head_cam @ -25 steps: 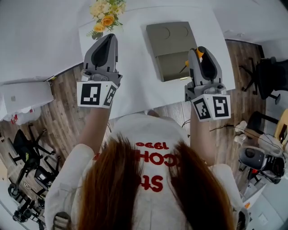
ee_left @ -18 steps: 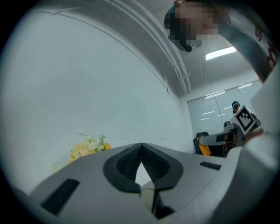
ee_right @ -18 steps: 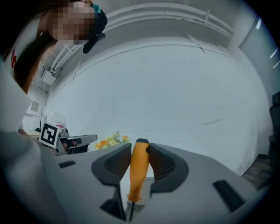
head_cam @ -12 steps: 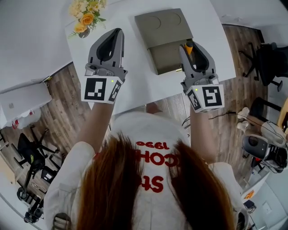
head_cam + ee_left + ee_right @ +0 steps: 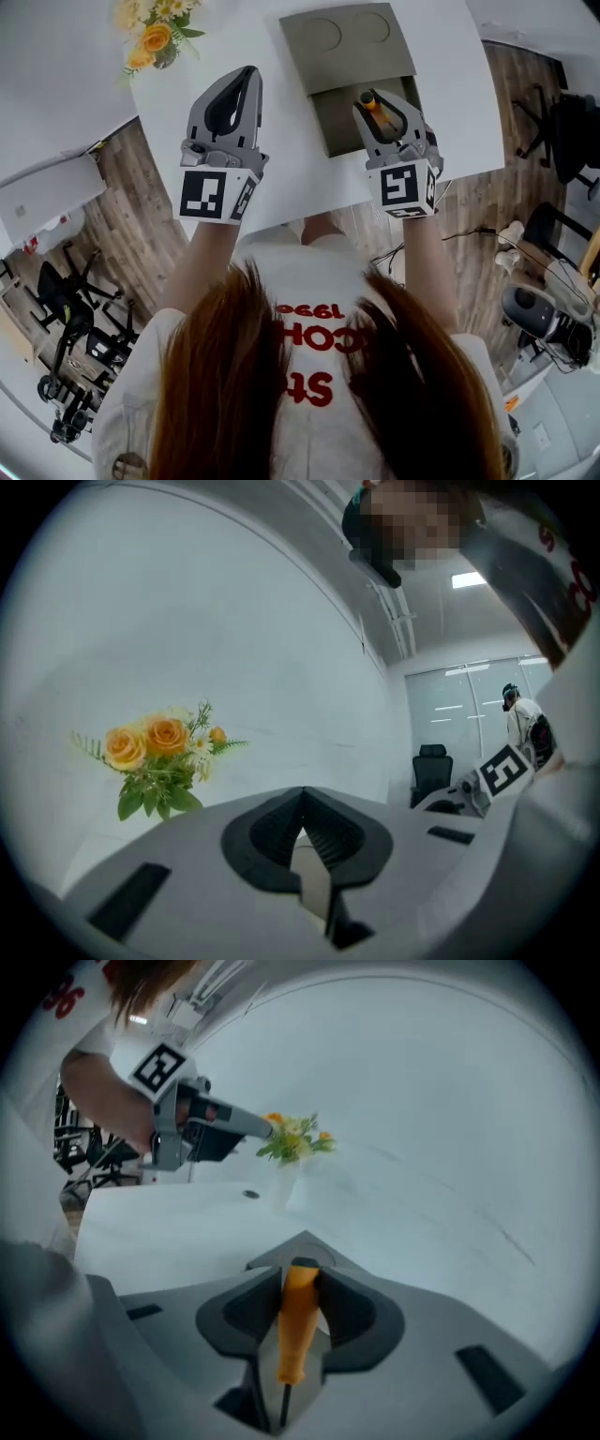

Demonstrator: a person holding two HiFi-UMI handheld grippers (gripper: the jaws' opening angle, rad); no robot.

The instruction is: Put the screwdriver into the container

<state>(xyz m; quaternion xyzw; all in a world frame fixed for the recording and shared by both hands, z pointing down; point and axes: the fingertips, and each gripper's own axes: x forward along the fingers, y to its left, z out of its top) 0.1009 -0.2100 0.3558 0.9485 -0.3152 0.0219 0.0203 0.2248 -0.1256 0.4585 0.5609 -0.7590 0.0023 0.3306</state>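
My right gripper (image 5: 368,97) is shut on a screwdriver with an orange handle (image 5: 374,102). It hangs over the open lower tray of the olive-grey container (image 5: 330,111) on the white table. In the right gripper view the orange handle (image 5: 298,1321) stands upright between the pads, its dark shaft pointing back toward the camera. My left gripper (image 5: 246,77) hovers above the table to the left of the container, jaws shut with nothing in them; its tips (image 5: 302,801) meet in the left gripper view.
A lid with two round dents (image 5: 349,36) covers the container's far half. A bunch of yellow flowers (image 5: 150,33) stands at the table's far left corner. The table's near edge (image 5: 309,202) is close to the person's body. Office chairs stand on the wooden floor.
My right gripper has carried the screwdriver leftward from the container's right edge to above its open tray. The left gripper has barely moved.
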